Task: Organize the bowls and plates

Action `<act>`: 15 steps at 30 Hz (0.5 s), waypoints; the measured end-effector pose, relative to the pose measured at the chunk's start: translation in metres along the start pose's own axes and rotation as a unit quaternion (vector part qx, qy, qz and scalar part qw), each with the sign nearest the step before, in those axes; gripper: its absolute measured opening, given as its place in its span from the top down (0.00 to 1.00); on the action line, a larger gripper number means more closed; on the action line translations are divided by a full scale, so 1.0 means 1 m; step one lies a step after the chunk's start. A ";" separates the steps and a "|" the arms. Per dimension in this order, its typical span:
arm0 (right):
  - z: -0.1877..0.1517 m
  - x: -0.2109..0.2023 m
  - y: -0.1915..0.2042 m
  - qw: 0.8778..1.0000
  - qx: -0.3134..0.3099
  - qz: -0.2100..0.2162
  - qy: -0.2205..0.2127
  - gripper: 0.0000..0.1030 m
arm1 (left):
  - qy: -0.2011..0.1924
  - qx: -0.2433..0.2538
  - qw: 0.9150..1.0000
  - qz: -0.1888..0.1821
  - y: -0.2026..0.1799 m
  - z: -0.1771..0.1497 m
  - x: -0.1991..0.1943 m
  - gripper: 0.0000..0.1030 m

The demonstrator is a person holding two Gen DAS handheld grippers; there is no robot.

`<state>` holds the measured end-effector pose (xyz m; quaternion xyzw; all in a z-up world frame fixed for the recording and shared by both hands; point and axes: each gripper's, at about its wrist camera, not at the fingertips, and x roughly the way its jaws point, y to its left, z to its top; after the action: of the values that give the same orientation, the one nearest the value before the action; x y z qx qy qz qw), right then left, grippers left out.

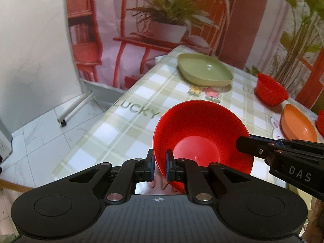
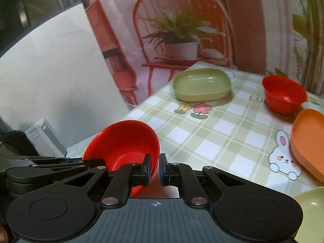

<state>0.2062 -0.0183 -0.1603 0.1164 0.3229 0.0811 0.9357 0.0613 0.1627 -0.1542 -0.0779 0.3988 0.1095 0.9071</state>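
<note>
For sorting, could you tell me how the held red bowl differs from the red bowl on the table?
The held red bowl is tilted, gripped at its rim by the left gripper and right gripper. The far red bowl sits upright and untouched on the table. Both look alike.

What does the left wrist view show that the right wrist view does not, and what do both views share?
Only the left wrist view shows the wheeled foot of the white board on the tiled floor, and the word LUCKY in full on the tablecloth.

Only the right wrist view shows the rabbit picture whole, a pale green dish at the lower right corner, and a white box on the floor.

Both show the held red bowl, gripped on its rim by the left claw and the right claw, plus the green plate, a second red bowl and the orange plate.
</note>
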 end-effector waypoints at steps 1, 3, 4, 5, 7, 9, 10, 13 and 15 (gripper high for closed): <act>0.001 -0.003 -0.003 1.000 0.005 -0.002 -0.004 0.93 | -0.002 0.004 1.000 -0.002 -0.004 0.002 -0.001 0.89; 0.003 -0.011 -0.012 1.000 0.014 -0.006 -0.014 0.93 | -0.007 0.015 1.000 -0.006 -0.012 0.006 -0.003 0.89; 0.005 -0.015 -0.016 1.000 0.019 -0.009 -0.019 0.93 | -0.010 0.021 1.000 -0.009 -0.017 0.009 -0.004 0.89; 0.007 -0.018 -0.019 0.999 0.023 -0.012 -0.023 0.93 | -0.013 0.028 0.999 -0.011 -0.021 0.011 -0.004 0.89; 0.011 -0.024 -0.028 0.999 0.033 -0.018 -0.032 0.93 | -0.019 0.041 0.999 -0.017 -0.031 0.016 -0.006 0.89; 0.015 -0.031 -0.038 0.998 0.044 -0.025 -0.042 0.93 | -0.025 0.053 0.998 -0.023 -0.043 0.023 -0.006 0.89; 0.017 -0.035 -0.043 0.997 0.051 -0.028 -0.047 0.93 | -0.027 0.057 0.998 -0.027 -0.049 0.026 -0.007 0.89; 0.024 -0.046 -0.059 0.995 0.070 -0.037 -0.061 0.93 | -0.035 0.069 0.996 -0.040 -0.068 0.034 -0.010 0.89; 0.029 -0.054 -0.070 0.993 0.079 -0.044 -0.072 0.93 | -0.043 0.079 0.995 -0.048 -0.081 0.040 -0.013 0.89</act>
<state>0.1874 -0.1024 -0.1257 0.1813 0.2651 0.0059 0.9470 0.1027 0.0923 -0.1134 -0.0202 0.3625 0.0368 0.9310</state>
